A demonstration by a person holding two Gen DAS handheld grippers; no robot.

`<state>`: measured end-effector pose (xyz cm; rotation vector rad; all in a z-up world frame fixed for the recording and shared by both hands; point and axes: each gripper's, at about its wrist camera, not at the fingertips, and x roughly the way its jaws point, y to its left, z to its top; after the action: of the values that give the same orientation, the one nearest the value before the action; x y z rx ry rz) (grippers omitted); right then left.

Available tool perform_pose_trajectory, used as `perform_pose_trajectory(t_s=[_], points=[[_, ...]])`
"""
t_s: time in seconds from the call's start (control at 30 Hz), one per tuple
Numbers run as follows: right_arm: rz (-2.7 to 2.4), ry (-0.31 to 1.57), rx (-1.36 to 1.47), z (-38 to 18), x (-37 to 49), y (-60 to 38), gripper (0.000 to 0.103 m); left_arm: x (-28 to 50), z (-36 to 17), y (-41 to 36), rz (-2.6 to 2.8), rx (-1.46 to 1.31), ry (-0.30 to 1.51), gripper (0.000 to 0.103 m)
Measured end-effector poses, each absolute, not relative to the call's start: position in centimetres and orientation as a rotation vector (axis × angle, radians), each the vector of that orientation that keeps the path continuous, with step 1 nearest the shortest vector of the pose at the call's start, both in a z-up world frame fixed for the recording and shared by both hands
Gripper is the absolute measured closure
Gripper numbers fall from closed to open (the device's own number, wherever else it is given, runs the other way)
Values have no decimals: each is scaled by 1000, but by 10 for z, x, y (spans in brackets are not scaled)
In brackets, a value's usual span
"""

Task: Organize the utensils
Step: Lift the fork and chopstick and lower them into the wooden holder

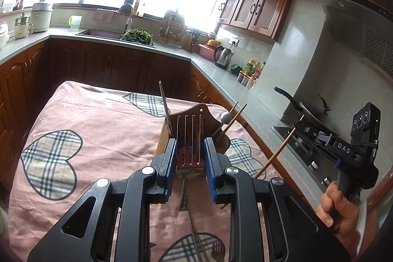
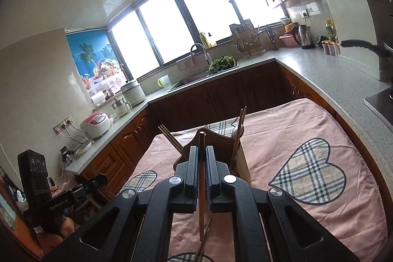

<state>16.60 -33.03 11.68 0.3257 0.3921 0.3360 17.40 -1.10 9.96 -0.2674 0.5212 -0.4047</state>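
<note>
While left tool (image 1: pixel 190 154) grips fork (image 1: pixel 190 136), right (other view) clamps chopstick (image 2: pixel 202 163).

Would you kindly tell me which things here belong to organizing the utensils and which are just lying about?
Job:
left gripper holding slotted spatula
right gripper holding chopstick
wooden utensil holder
fork on cloth

Lying about:
kettle
rice cooker
greens
frying pan

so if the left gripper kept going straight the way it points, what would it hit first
Probably the wooden utensil holder on the pink cloth. The left gripper, shut on a slotted spatula, points right at it, so the spatula's tip would likely arrive first; depth is unclear.
</note>
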Motion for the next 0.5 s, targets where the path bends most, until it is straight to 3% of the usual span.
perform_pose_trajectory(t_s=[0.5], points=[[282, 267, 340, 158, 218, -347, 98, 238, 131, -21, -385, -289, 433, 83]])
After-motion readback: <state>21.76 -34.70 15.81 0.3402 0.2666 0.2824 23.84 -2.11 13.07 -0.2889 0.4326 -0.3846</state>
